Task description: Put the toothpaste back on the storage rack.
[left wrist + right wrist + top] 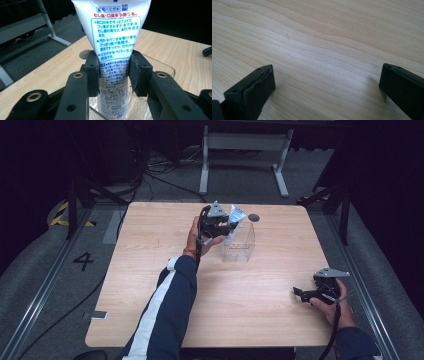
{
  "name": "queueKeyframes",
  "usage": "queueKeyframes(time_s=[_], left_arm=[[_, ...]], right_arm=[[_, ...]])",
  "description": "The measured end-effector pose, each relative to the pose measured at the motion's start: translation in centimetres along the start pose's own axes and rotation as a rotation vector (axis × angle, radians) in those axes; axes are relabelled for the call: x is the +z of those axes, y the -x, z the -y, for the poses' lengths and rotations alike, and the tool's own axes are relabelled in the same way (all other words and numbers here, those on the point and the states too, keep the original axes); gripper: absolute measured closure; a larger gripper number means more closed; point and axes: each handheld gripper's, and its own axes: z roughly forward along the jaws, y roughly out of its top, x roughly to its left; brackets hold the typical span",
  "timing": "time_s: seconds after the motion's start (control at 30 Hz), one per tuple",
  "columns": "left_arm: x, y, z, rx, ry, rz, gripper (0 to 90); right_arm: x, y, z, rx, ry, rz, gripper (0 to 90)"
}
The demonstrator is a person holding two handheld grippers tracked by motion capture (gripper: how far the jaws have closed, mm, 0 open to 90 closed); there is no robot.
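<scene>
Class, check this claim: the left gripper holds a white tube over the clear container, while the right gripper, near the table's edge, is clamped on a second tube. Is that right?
Not quite. The right gripper holds nothing: in the right gripper view its jaws stand wide apart over bare table. The rest stands: the left gripper grips the white tube over the clear container.

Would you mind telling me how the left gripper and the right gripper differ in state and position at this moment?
The left gripper is shut on a white toothpaste tube, its fingers pressing both sides; the right gripper is open and holds nothing. The left gripper is raised over a clear plastic box at the far middle of the table; the right gripper sits low near the right edge. Both are black, each held in a hand.
</scene>
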Motion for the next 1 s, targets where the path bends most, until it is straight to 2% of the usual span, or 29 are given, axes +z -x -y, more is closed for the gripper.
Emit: queueKeyframes(time_s=[0.23, 0.33, 0.4, 0.53, 0.6, 0.7, 0.83, 0.93, 1.0], left_arm=[[0.2, 0.5, 0.3, 0.019, -0.021, -0.012, 64.2], [0.4, 0.8, 0.4, 0.023, -0.035, -0.003, 64.1], [0.5, 0.9, 0.4, 0.045, -0.047, -0.011, 64.0], [0.8, 1.2, 0.6, 0.044, -0.063, -0.007, 63.8], [1.0, 1.3, 0.7, 0.064, -0.092, -0.014, 63.6], [1.3, 1.5, 0.8, 0.075, -0.107, -0.017, 63.3], [1.6, 1.6, 0.9, 0.086, -0.135, -0.019, 62.9], [1.7, 1.7, 1.1, 0.078, -0.148, -0.017, 62.6], [1.8, 1.7, 1.2, 0.087, -0.18, -0.019, 62.3]], right_arm=[[0.0, 0.0, 0.0, 0.0, 0.0, 0.0, 0.5], [0.0, 0.0, 0.0, 0.0, 0.0, 0.0, 0.5], [0.0, 0.0, 0.0, 0.0, 0.0, 0.0, 0.5], [0.0, 0.0, 0.0, 0.0, 0.0, 0.0, 0.5], [0.0, 0.0, 0.0, 0.0, 0.0, 0.0, 0.5], [0.0, 0.0, 0.0, -0.001, 0.0, 0.0, 0.5], [0.0, 0.0, 0.0, 0.0, 0.0, 0.0, 0.5], [0.0, 0.0, 0.0, 0.0, 0.0, 0.0, 0.5], [0.0, 0.0, 0.0, 0.0, 0.0, 0.0, 0.5]])
